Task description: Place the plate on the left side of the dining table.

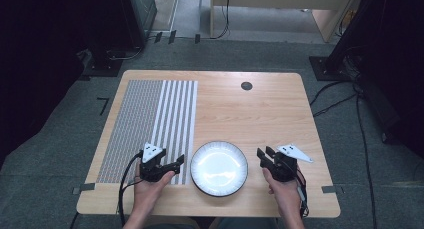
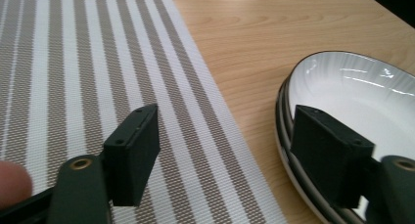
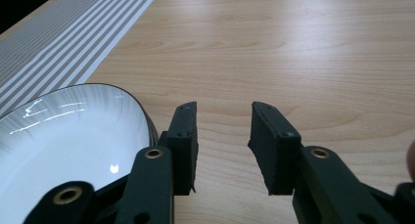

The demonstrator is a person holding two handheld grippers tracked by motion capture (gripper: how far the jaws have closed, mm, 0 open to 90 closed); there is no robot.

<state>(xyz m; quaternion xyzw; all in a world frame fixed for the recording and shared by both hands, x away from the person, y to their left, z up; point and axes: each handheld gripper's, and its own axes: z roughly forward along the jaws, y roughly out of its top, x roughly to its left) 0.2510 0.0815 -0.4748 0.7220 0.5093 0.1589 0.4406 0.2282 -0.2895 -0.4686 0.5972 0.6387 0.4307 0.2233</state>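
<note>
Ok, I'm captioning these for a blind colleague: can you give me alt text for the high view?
A white plate with a dark rim sits near the front edge of a wooden table, between a person's two hand-held tools. The left tool rests over a striped placemat, the right tool over bare wood; both have open jaws pointing toward the plate.

Both forearms reach in from the near edge, each hand holding a gripper low and roughly level. The left gripper (image 1: pixel 179 161) has its jaws spread wide and empty. The right gripper (image 1: pixel 264 153) has its jaws narrower, with nothing between them.
</note>
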